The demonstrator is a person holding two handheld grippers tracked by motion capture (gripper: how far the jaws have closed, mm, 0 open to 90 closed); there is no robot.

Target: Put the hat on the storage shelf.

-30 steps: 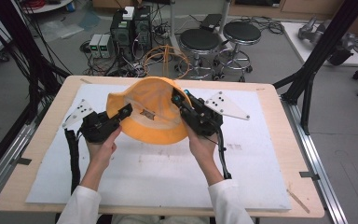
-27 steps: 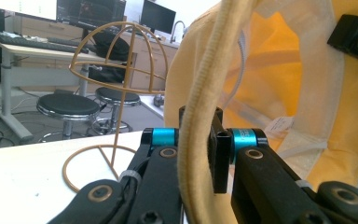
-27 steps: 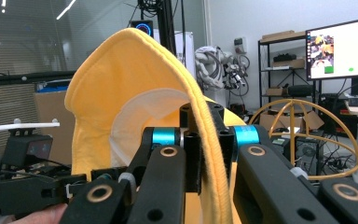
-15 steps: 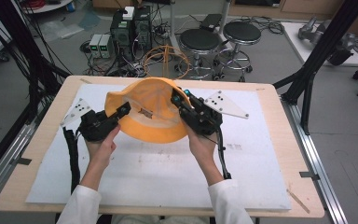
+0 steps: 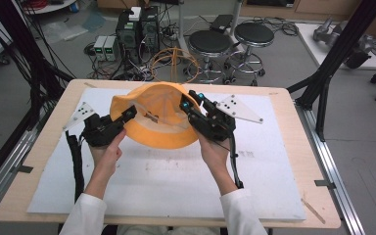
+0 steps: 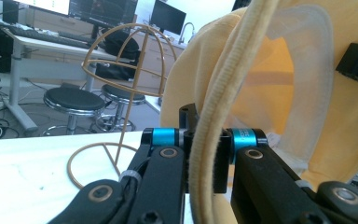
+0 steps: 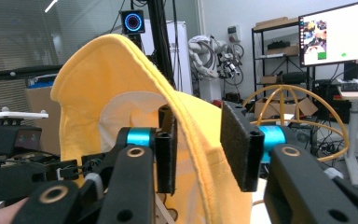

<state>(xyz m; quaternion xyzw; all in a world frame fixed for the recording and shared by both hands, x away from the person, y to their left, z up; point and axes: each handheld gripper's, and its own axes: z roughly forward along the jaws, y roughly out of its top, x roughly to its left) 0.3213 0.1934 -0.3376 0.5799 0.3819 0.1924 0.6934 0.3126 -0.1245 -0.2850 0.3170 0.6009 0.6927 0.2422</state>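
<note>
1. The left gripper [image 6: 205, 158] pinches the brim of the yellow hat [image 5: 164, 122], held above the white mat [image 5: 176, 186]; alone, it may let the hat sag.
2. The right gripper [image 7: 200, 149] has just been opening, brim between loose pads.
3. Beyond, the hat could miss the wire hat stand [image 6: 121, 93].

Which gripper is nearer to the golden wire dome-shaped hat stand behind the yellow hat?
Right. The right gripper reaches to the hat's far rim, close before the wire stand; the left gripper holds the yellow fabric hat lower, farther from it.
</note>
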